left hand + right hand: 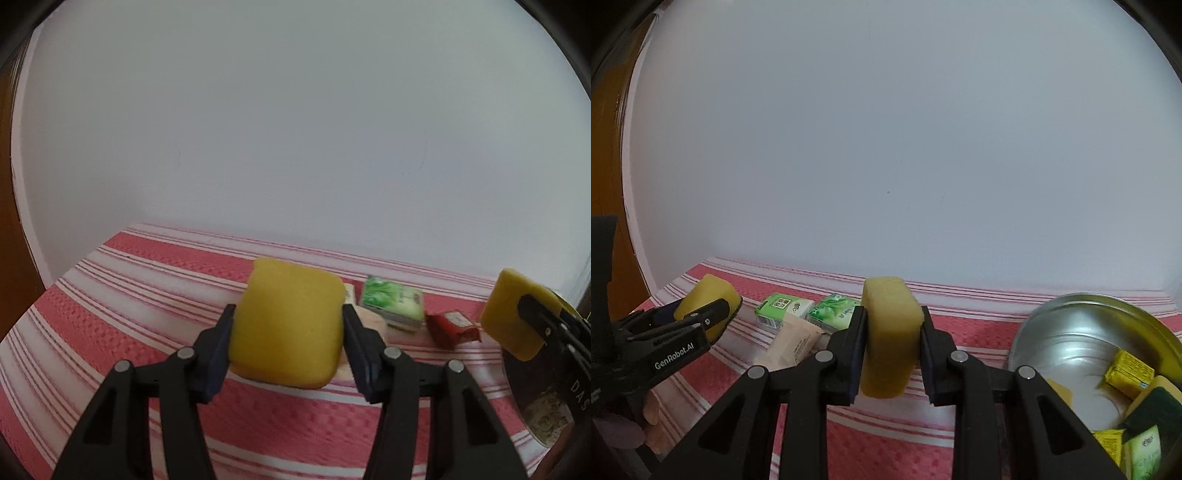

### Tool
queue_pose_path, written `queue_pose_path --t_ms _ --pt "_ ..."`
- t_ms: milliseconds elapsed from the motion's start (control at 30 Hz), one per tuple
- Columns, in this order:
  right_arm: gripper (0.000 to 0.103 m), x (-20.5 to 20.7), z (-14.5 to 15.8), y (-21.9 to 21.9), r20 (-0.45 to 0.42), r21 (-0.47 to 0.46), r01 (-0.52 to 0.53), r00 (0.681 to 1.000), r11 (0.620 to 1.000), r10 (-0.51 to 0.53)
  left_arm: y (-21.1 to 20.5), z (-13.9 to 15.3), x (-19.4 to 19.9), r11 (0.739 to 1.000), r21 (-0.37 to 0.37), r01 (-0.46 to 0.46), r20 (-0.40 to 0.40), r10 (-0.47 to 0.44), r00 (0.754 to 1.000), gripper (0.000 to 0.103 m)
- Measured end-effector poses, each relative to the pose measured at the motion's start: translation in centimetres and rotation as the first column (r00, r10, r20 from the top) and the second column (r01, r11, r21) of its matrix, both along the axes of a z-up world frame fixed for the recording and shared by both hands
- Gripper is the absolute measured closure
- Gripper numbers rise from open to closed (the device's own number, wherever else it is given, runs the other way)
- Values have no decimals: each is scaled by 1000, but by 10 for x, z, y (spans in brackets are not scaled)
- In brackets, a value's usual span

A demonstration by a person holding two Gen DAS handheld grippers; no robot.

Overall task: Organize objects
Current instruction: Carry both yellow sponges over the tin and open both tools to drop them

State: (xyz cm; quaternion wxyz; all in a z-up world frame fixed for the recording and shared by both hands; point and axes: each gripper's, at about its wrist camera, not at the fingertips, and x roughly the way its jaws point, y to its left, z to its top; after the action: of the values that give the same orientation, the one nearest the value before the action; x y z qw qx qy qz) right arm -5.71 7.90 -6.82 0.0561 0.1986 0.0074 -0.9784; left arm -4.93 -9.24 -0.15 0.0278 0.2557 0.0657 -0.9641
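Yellow sponge fills both tools. The left tool [288, 332] holds one yellow sponge [288, 325] flat, broad face up, its pads pressing the two side edges, lifted clear of the red-and-white striped cloth [147, 295] on the tabletop. The right tool [892, 339] is clamped tight on a second sponge [890, 332], this one standing on edge between the pads.

The goal looks to be the metal bowl [1071, 332] at the right, which already holds yellow packets [1130, 369], a green-backed sponge [1156, 410] and a green tissue pack [1145, 450]. To do this step well, I would carry the right sponge over the rim first, since it is nearest, and open only once it hangs above the bowl's floor; the foam is light and springy, so a drop from the rim could bounce out. The left tool should wait to the side so the two do not collide over the bowl.

Both tools tilt slightly downward toward the wall, side by side, the left one seen at the left edge of the right wrist view with a hand [646, 417] under it. Still on the cloth lie two green tissue packs [783, 308], a beige packet [794, 343] and a red packet [452, 326].
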Motion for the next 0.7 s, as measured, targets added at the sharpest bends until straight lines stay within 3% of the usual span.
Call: queue_pose_path --t_ms 300,700 --pt "74 42 10 37 -43 -36 25 999 999 -27 34 8 36 999 30 31 -61 -29 998 48" --pt "74 92 26 107 -116 -79 90 988 993 -99 94 20 69 993 -17 113 -129 -115 985 48"
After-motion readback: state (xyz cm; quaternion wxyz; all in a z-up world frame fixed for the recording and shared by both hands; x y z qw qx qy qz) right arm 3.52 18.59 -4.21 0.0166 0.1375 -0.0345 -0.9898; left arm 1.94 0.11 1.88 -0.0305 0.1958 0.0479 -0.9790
